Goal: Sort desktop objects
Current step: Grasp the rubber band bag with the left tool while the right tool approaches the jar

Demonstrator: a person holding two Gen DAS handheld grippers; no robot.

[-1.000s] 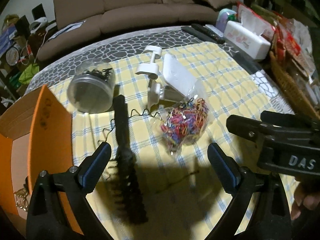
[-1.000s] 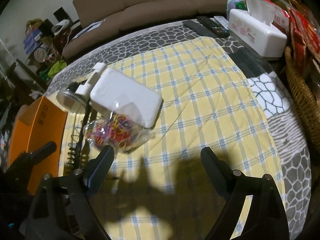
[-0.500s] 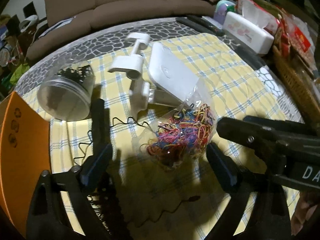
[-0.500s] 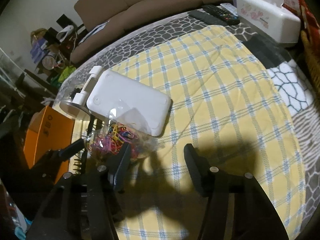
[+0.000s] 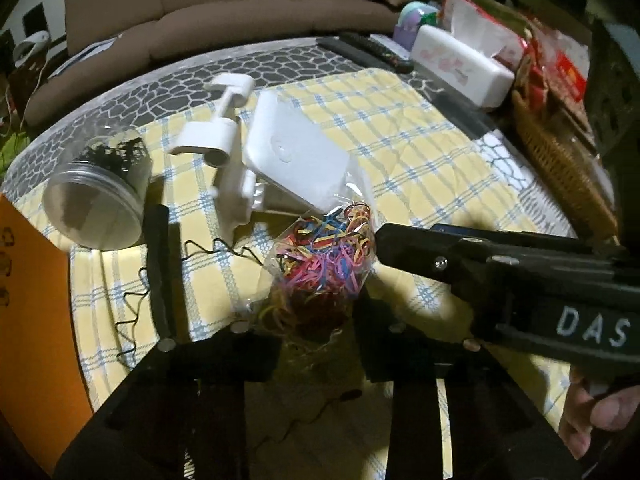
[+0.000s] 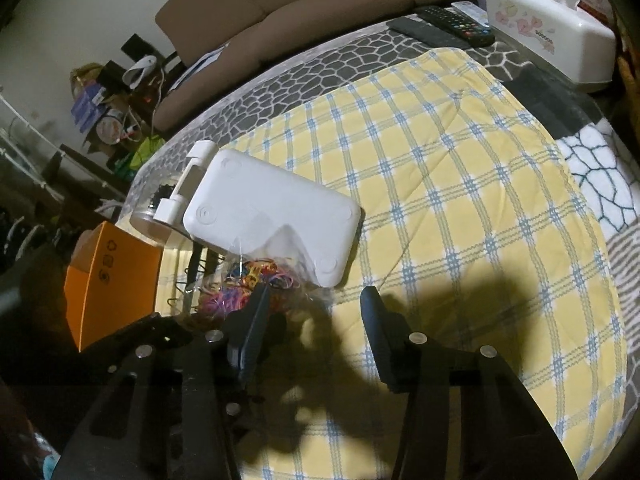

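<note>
Well, the brown sofa point(image 5: 224, 4) fills the far side of the room, and in front of it the tabletop point(image 6: 328, 60) wears a grey stone-pattern cover with a yellow checked cloth point(image 6: 460, 184) laid over it. An orange cardboard box point(image 6: 112, 280) stands at the left edge of the cloth. Far right sit a white tissue box point(image 5: 460, 66) and, just beside it, dark remote controls point(image 6: 444, 26).

On the cloth, a flat white tray point(image 5: 296, 156) rests tilted, one edge propped on a white plastic stand point(image 5: 224, 140). Left of these a clear round jar point(image 5: 100, 196) lies on its side with dark bits inside. Near that, a black hairbrush point(image 5: 160, 272) lies lengthwise, a thin wavy black wire point(image 5: 200, 248) trailing across it.

Nearest, touching the tray's near edge, is the clear bag of coloured rubber bands point(image 5: 324, 268).

Left gripper point(image 5: 316, 344) has its fingers narrowed on either side of the bag's near end; shadow hides whether they actually pinch it. Right gripper point(image 6: 316, 320) comes in from the right, jaws partly parted, its left finger point(image 6: 256, 320) against the bag, nothing between the pads.
</note>
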